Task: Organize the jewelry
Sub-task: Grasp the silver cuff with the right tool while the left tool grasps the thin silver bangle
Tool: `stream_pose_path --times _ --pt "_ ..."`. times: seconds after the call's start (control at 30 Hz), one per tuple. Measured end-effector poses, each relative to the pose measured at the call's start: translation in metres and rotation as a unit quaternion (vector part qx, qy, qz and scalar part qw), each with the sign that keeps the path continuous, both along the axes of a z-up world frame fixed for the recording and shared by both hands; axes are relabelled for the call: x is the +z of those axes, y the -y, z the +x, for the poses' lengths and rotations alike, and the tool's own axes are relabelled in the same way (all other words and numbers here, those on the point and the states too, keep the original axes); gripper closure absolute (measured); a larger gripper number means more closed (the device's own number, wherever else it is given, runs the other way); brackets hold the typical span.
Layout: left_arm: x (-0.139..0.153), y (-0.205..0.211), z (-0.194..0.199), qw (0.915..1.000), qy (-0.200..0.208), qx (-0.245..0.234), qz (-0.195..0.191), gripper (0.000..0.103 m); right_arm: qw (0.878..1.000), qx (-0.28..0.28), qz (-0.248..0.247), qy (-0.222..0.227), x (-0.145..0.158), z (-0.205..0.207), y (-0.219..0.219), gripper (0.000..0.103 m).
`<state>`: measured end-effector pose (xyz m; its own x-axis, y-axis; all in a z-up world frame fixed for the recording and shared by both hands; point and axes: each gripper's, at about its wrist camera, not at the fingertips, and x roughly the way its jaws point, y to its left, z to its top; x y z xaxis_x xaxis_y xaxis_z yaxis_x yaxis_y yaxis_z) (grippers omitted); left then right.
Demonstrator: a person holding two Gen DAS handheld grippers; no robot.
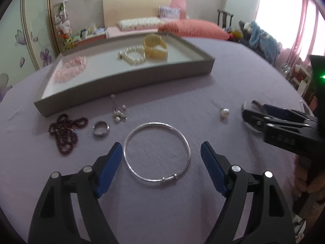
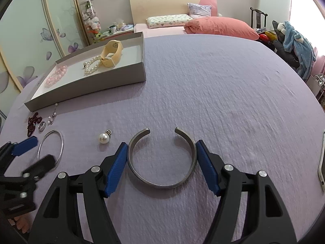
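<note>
right gripper (image 2: 161,163) clamps open cuff bangle (image 2: 161,174) | left gripper (image 1: 161,166) released, straddling silver bangle (image 1: 156,152) | risk: cuff springs free

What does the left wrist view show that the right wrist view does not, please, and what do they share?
Only the left wrist view shows the left claw open around the silver bangle without pressing it. Only the right wrist view shows the right claw pressing on the open cuff bracelet, and a phone at the cloth's edge. Both show the grey tray holding the pearl bracelet, plus the loose pearl and ring.
</note>
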<state>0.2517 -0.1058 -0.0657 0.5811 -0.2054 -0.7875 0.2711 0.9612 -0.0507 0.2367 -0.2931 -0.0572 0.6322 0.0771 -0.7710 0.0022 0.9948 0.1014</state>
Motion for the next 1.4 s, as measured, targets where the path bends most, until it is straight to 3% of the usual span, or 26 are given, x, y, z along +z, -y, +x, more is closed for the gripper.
stream_pose_path --times 0.23,0.33,0.43,0.6,0.87,1.17,1.4 --pt "-0.004 0.010 0.007 0.9994 -0.004 0.017 0.030 0.024 1.000 0.000 0.006 0.001 0.000 -0.001 0.001 0.035" --pt "-0.003 0.009 0.006 0.9993 -0.004 0.020 0.031 0.025 1.000 0.000 0.005 0.001 0.000 -0.001 0.001 0.035" --pt "-0.001 0.007 0.005 0.9991 -0.001 0.026 0.032 0.032 1.000 0.000 0.005 0.001 0.000 -0.001 0.001 0.035" --pt "0.001 0.002 0.003 0.9993 -0.001 0.028 0.026 0.033 1.000 0.000 0.004 0.000 0.000 -0.001 0.002 0.035" --pt "0.005 -0.048 -0.015 0.9973 0.002 0.074 0.002 0.033 1.000 0.003 -0.010 -0.001 -0.001 -0.003 -0.002 0.035" --pt "0.009 -0.116 -0.029 0.9888 0.009 0.149 -0.012 0.033 0.999 0.007 -0.035 -0.006 -0.001 -0.002 -0.010 0.035" --pt "0.012 -0.130 -0.036 0.9863 0.016 0.162 -0.024 0.033 1.000 0.008 -0.030 0.005 0.003 -0.005 -0.011 0.035"
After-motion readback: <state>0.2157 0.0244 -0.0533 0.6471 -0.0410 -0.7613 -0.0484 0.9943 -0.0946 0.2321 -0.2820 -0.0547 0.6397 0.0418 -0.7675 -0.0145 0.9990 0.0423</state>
